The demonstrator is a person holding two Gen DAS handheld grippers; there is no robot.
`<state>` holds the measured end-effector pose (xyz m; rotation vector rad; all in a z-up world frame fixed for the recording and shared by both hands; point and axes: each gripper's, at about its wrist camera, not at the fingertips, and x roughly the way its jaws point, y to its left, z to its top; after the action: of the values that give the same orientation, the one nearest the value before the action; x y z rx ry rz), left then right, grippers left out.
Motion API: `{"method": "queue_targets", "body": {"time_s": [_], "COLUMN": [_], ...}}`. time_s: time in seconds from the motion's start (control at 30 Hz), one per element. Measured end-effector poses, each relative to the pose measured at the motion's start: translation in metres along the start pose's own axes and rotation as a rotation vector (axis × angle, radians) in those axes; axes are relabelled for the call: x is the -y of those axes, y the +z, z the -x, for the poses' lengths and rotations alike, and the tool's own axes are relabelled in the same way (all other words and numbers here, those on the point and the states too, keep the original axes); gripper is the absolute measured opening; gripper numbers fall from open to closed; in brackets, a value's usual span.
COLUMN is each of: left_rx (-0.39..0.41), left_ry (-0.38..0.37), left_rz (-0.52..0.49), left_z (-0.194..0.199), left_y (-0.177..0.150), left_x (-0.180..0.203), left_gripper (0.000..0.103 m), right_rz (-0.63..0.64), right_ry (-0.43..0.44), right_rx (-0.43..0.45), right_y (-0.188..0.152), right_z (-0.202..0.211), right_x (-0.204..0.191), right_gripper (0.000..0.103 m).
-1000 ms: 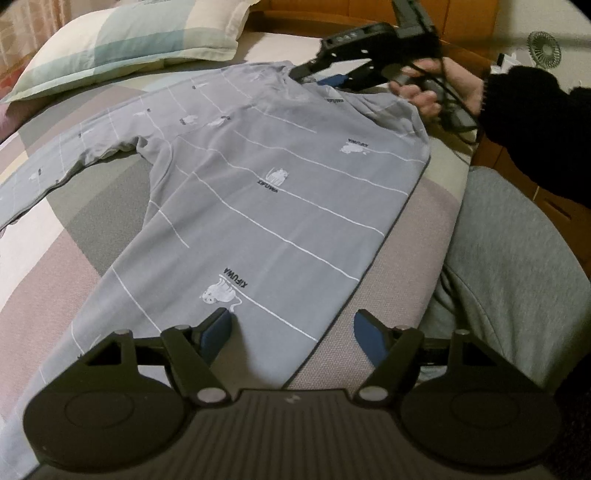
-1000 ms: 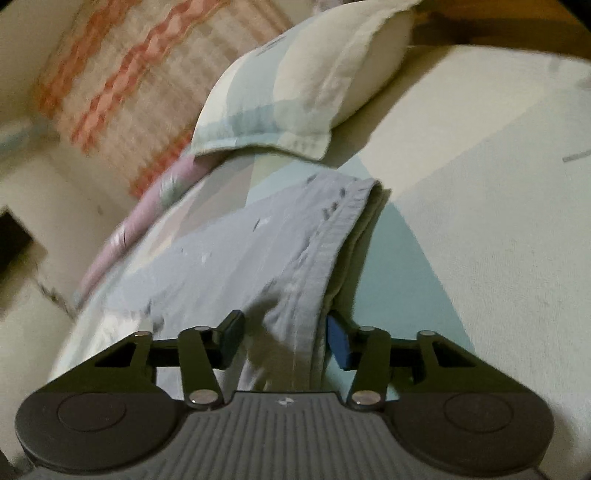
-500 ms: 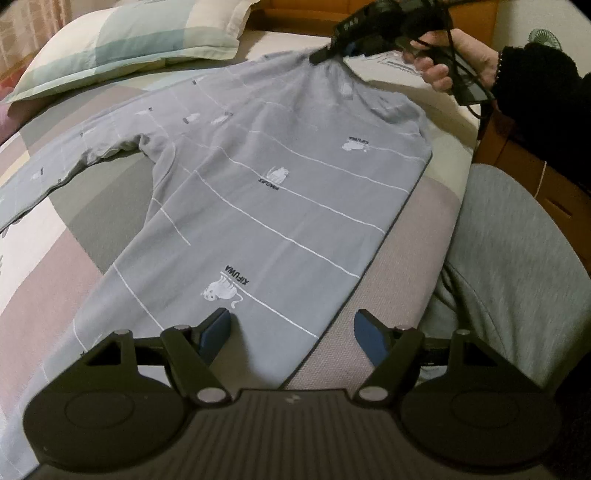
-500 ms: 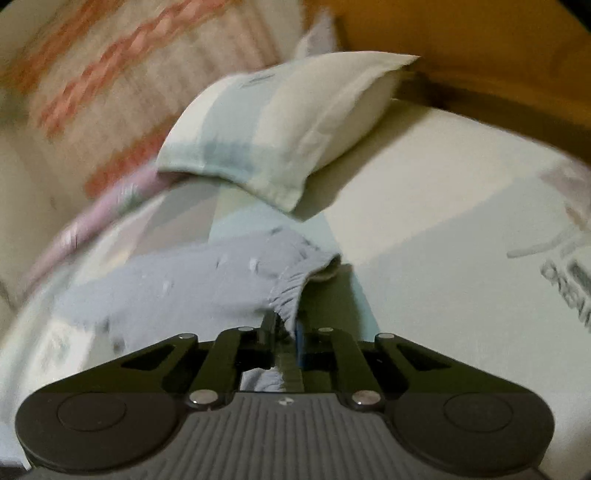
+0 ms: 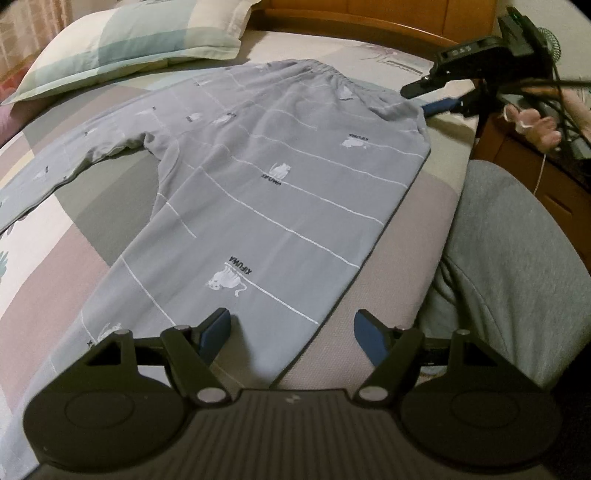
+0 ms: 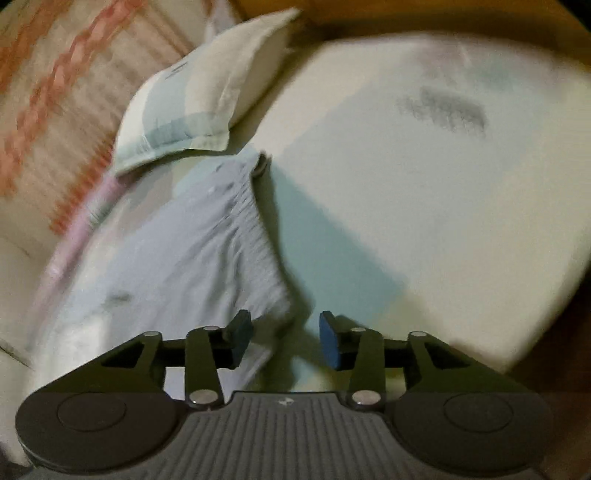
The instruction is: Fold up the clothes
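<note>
Grey pyjama trousers (image 5: 266,192) with white lines and cat prints lie spread flat on the bed. One leg runs toward me and the other off to the left. My left gripper (image 5: 291,325) hovers open over the near leg's right edge, its pads touching nothing. My right gripper (image 5: 417,99), held by a hand (image 5: 535,125), sits just right of the waistband corner. In the blurred right wrist view its jaws (image 6: 284,332) are opening. The gathered waistband (image 6: 258,229) ends at the gap between them, and the pads are not pressing on it.
A checked pillow (image 5: 140,40) lies at the head of the bed, below a wooden headboard (image 5: 369,18). The person's grey-trousered leg (image 5: 517,258) rests against the bed's right edge. The patchwork sheet (image 5: 55,280) shows on the left. A patterned curtain (image 6: 55,92) hangs beyond the pillow (image 6: 199,107).
My right gripper shut on the waistband, pulled it to the right, then let go and drew away. The waistband now lies stretched out flat. The left gripper has not moved.
</note>
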<state>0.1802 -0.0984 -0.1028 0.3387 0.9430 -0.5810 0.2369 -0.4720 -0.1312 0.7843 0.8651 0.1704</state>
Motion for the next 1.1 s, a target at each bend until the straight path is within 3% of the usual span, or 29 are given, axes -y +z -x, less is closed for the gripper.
{"method": "queue_targets", "body": {"time_s": [0.07,0.2,0.27,0.3,0.43,0.5,0.57,0.63,0.77,0.83,1.0,1.1], "left_rx": [0.001,0.013,0.015,0.013,0.016,0.026,0.031,0.031,0.012,-0.016,-0.045,-0.044], "left_ry": [-0.003,-0.009,-0.012,-0.010,0.006,0.008,0.041,0.087,0.137,0.147,0.094,0.103], "left_rz": [-0.008,0.002,0.009,0.010,0.007,0.014,0.019,0.030,0.092,0.115,0.204,0.212], "left_z": [0.000,0.005,0.008,0.009,0.022,0.031,0.037,0.041,0.042,0.040,0.049,0.067], "left_y": [0.000,0.000,-0.002,-0.003,-0.008,-0.010,-0.013,-0.017,-0.031,-0.042,-0.072,-0.079], "left_x": [0.002,0.003,0.003,0.002,-0.001,-0.006,-0.013,-0.021,-0.035,-0.038,-0.039,-0.046], "left_gripper": [0.074,0.074,0.074,0.074,0.074,0.074,0.074,0.074,0.074,0.074,0.078,0.078], "right_rz": [-0.095,-0.189,-0.173,-0.135,0.015,0.109,0.194,0.276,0.449,0.527,0.667,0.721], "right_ry": [0.062,0.084,0.073,0.044,-0.071,-0.151,-0.224,-0.321,-0.430,-0.370,-0.202,-0.130], "right_rx": [-0.024,0.023,0.061,0.083,0.170,0.167,0.144,0.148,0.239,0.225,0.102,0.000], "right_y": [-0.003,0.002,0.005,0.005,0.006,0.005,0.003,-0.003,-0.024,-0.036,-0.071,-0.094], "right_z": [-0.011,-0.024,-0.024,-0.020,-0.004,-0.002,-0.002,-0.001,0.006,0.004,-0.020,-0.041], "right_x": [0.008,0.010,0.008,0.004,-0.009,-0.015,-0.025,-0.040,-0.082,-0.102,-0.140,-0.157], "right_gripper": [0.049,0.047,0.033,0.009,0.010,0.010,0.015,0.031,0.037,0.050,0.051,0.051]}}
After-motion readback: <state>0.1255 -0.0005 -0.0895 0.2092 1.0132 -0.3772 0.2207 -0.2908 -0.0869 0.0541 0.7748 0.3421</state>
